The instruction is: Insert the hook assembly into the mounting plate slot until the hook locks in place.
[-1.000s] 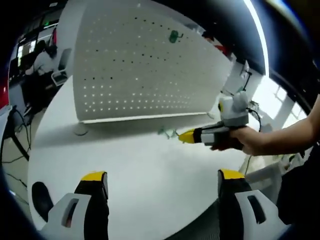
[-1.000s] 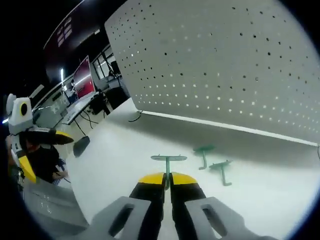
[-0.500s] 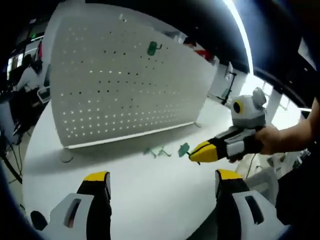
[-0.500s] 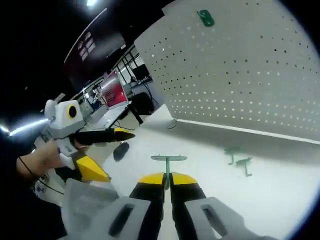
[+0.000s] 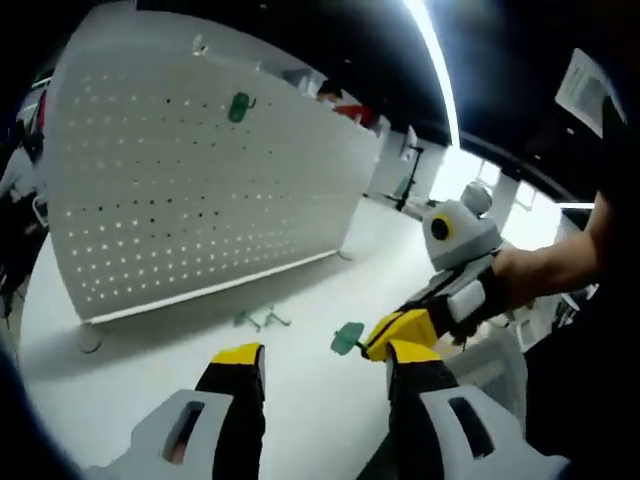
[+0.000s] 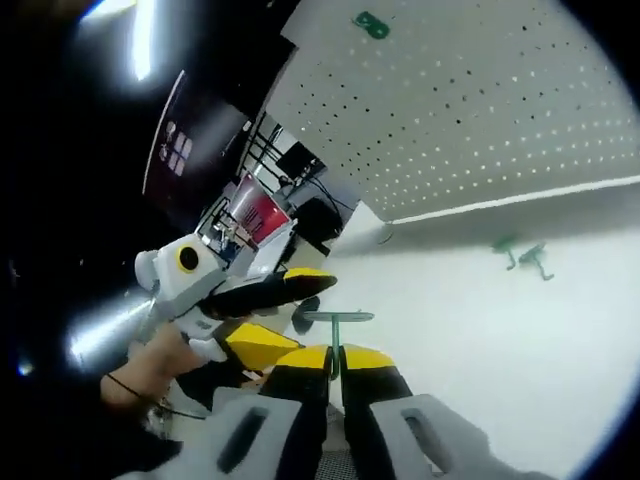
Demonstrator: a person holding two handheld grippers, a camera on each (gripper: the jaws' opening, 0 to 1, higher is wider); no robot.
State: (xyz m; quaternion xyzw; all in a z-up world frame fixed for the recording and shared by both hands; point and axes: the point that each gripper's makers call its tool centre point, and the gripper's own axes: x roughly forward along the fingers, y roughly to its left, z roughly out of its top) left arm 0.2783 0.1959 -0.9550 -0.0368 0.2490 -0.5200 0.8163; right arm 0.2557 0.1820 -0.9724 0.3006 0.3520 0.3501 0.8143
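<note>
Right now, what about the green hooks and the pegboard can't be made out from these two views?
- Green plastic hook in the right claw: its hook end is hidden between the jaws, right gripper view.
- Two loose green hooks on the white table: too small to tell their shape.
- White pegboard: its base is cut off, left gripper view.

Right gripper (image 6: 335, 352): fingers (image 6: 303, 362) pressed together on a green hook (image 6: 336, 320)
Left gripper (image 6: 262, 315): at left, hand-held
Pegboard (image 6: 470, 90): far, one green hook mounted (image 6: 371, 24)
Bench (image 6: 520, 340): two loose hooks (image 6: 524, 254) near pegboard base
</note>
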